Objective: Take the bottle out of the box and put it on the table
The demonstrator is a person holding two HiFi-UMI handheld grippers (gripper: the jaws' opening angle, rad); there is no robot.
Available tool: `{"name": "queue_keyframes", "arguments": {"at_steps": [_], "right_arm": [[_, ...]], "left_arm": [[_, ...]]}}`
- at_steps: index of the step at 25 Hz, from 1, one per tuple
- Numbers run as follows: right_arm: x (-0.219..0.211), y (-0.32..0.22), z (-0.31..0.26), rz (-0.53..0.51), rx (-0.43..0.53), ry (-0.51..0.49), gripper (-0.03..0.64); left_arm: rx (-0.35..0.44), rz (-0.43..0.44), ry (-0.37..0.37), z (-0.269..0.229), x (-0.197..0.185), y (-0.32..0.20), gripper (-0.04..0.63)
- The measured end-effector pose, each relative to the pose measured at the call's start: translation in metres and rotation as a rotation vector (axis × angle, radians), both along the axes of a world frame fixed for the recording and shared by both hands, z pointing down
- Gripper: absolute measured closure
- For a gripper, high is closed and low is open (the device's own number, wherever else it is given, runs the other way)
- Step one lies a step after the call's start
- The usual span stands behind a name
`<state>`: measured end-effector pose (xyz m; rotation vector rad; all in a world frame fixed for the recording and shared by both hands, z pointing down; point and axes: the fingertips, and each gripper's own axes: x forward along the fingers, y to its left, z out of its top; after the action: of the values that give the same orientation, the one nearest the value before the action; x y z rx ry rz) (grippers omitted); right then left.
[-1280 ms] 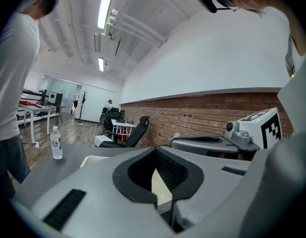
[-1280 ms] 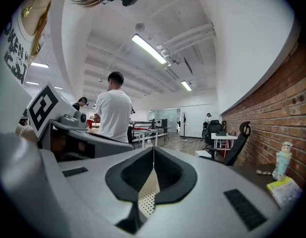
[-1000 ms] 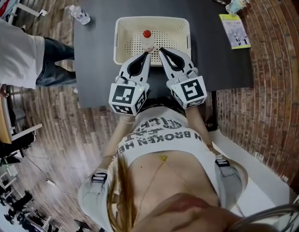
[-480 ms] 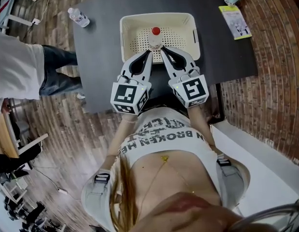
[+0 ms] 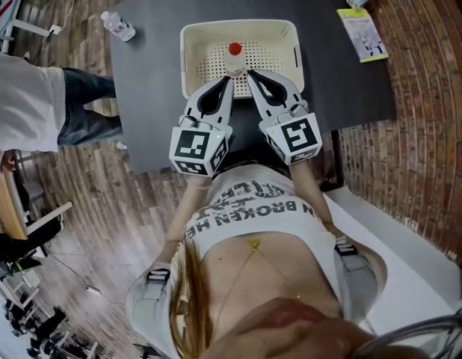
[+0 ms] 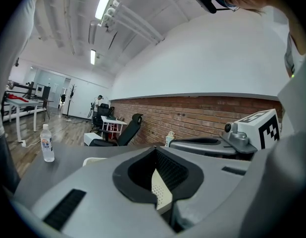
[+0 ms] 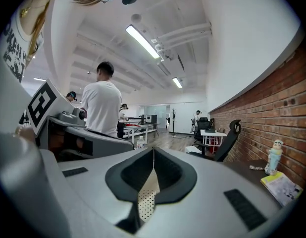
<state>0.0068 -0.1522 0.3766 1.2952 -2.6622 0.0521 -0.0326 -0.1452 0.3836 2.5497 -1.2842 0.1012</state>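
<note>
Head view shows little has changed: our left gripper [image 5: 229, 83] and right gripper [image 5: 250, 77] stay pinched closed, holding nothing, so the clear red-capped bottle [image 5: 234, 60] still stands in the cream plastic box [image 5: 188, 51].

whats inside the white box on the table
One red-capped bottle stands in the box, on its perforated floor. The left claw and right claw cover its near edge.
</note>
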Motion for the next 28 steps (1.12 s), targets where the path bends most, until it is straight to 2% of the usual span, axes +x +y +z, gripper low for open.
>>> {"name": "queue_keyframes", "arguments": {"at_steps": [11, 20, 28], "right_arm": [[0.019, -0.020, -0.006, -0.098, -0.006, -0.023, 0.607], [0.017, -0.026, -0.001, -0.145, -0.023, -0.033, 0.607], [0.019, -0.031, 0.005, -0.145, -0.041, -0.030, 0.607]], "left_arm": [[0.007, -0.066, -0.031, -0.006, 0.029, -0.018, 0.589], [-0.009, -0.102, -0.039, -0.002, 0.030, -0.026, 0.589], [-0.022, -0.111, -0.041, 0.005, 0.028, -0.033, 0.588]]}}
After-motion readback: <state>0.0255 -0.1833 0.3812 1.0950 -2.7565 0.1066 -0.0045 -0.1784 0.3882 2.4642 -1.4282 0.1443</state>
